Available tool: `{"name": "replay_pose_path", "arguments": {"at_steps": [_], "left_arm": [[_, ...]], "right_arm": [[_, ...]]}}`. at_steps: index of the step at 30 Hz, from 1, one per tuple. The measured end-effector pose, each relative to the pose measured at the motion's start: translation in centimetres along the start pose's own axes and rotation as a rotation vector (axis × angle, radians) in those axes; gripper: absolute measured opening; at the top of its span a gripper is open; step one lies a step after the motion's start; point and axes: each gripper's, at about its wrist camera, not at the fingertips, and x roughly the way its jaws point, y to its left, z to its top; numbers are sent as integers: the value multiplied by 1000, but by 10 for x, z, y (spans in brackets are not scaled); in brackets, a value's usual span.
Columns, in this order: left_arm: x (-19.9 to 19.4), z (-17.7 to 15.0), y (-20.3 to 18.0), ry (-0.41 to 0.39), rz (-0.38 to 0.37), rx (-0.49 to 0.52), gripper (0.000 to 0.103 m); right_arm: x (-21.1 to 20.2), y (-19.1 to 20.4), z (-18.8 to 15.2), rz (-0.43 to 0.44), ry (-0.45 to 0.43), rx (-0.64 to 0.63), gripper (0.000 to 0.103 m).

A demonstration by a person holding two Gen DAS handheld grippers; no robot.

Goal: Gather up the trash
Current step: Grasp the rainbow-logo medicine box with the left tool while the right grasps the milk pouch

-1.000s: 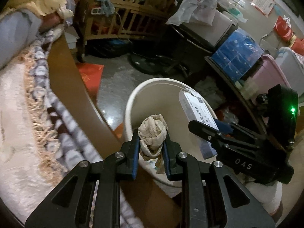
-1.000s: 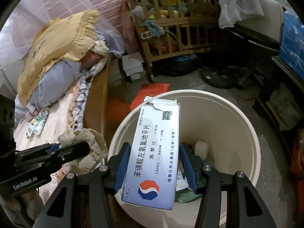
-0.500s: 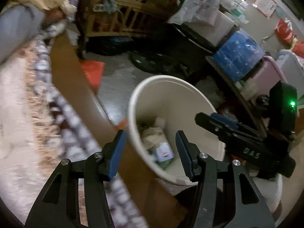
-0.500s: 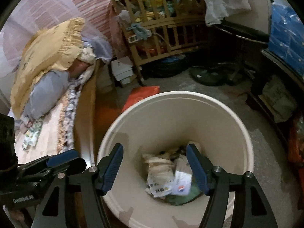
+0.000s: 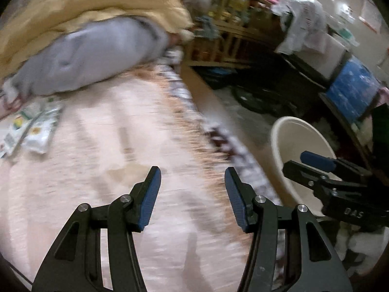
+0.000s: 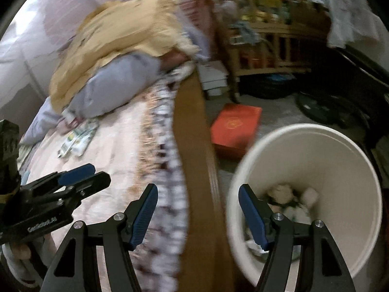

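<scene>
The white trash bin [image 6: 340, 150] stands on the floor beside the bed, with crumpled paper and wrappers [image 6: 284, 192] at its bottom; it also shows in the left wrist view [image 5: 287, 131]. My left gripper [image 5: 192, 189] is open and empty over the pink bedspread [image 5: 102, 146]. My right gripper [image 6: 197, 209] is open and empty above the bed's wooden edge [image 6: 194, 131], next to the bin. Flat packets [image 5: 36, 129] lie on the bed near the pillows; they also show in the right wrist view [image 6: 77, 138].
A yellow pillow [image 6: 126, 31] and a grey pillow [image 6: 114, 85] lie at the head of the bed. A red box [image 6: 235, 126] lies on the floor by the bin. A wooden crib [image 6: 267, 36], a fan base and blue packs [image 5: 352, 90] crowd the far side.
Both grippers opened and dropped the crumpled paper and the medicine box into the bin. Both have since swung left from the bin toward the bed.
</scene>
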Motion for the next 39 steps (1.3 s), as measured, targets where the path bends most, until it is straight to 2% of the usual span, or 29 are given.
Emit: {"name": "replay_pose_path", "arguments": {"at_steps": [8, 12, 14, 19, 23, 28, 34, 36, 38, 39], "left_arm": [[-20, -14, 102, -11, 166, -77, 53], [-33, -19, 163, -15, 233, -155, 53], [-42, -22, 197, -23, 268, -196, 53], [-60, -26, 262, -35, 290, -304, 54], [-67, -25, 295, -51, 300, -327, 58], [-60, -10, 324, -60, 285, -306, 61], [-30, 6, 340, -36, 289, -208, 61], [-17, 11, 341, -15, 279, -180, 61], [-4, 15, 343, 1, 269, -156, 61], [4, 19, 344, 12, 277, -145, 61]], "right_arm": [[34, 78, 8, 77, 49, -138, 69], [60, 118, 12, 130, 72, -182, 69], [76, 137, 17, 167, 94, -191, 73], [125, 194, 40, 264, 137, -172, 76], [175, 241, 67, 327, 180, -129, 78], [237, 294, 96, 299, 212, -107, 82], [292, 327, 105, 203, 273, -180, 83], [290, 329, 104, 203, 248, -229, 69], [276, 323, 102, 226, 220, -269, 66], [268, 317, 101, 236, 216, -283, 55]]}}
